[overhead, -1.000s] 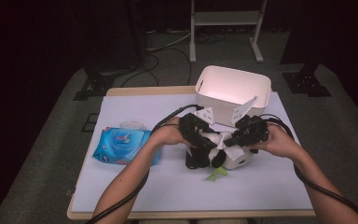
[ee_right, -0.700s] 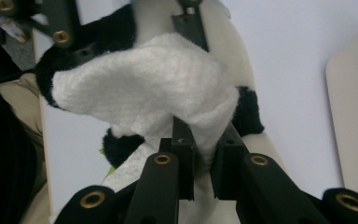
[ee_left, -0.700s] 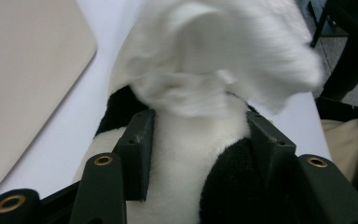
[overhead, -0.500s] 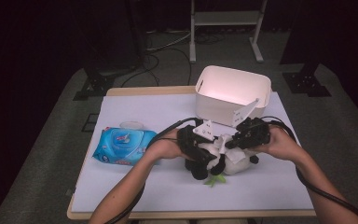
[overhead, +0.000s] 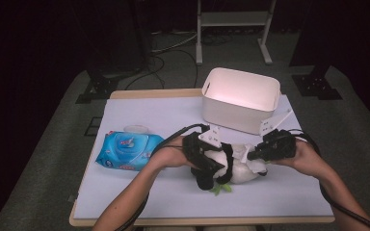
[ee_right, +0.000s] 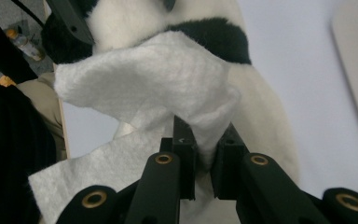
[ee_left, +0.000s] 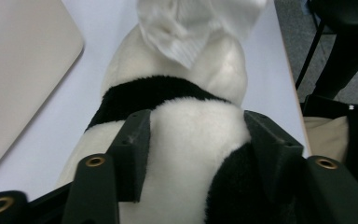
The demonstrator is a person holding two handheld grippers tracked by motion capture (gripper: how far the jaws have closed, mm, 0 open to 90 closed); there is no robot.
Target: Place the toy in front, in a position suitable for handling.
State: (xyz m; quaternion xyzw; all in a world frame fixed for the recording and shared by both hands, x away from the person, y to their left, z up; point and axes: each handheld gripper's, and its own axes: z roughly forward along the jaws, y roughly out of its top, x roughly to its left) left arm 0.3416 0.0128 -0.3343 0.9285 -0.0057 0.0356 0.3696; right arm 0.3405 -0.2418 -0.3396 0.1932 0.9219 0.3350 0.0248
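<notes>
On the counter (overhead: 139, 192) I see the plush toy (overhead: 236, 166) lying near the middle, a little toward my side. My left gripper (overhead: 207, 161) sits on the toy's left part, with the 2 jaws on either side of its body. My right gripper (overhead: 270, 149) is at the toy's right end, and the wipe (overhead: 255, 164) lies between its jaws, resting on the toy. The bin (overhead: 241, 103) stands behind the toy. The wipes pack (overhead: 127, 150) lies left of the toy, well apart from the bin.
</notes>
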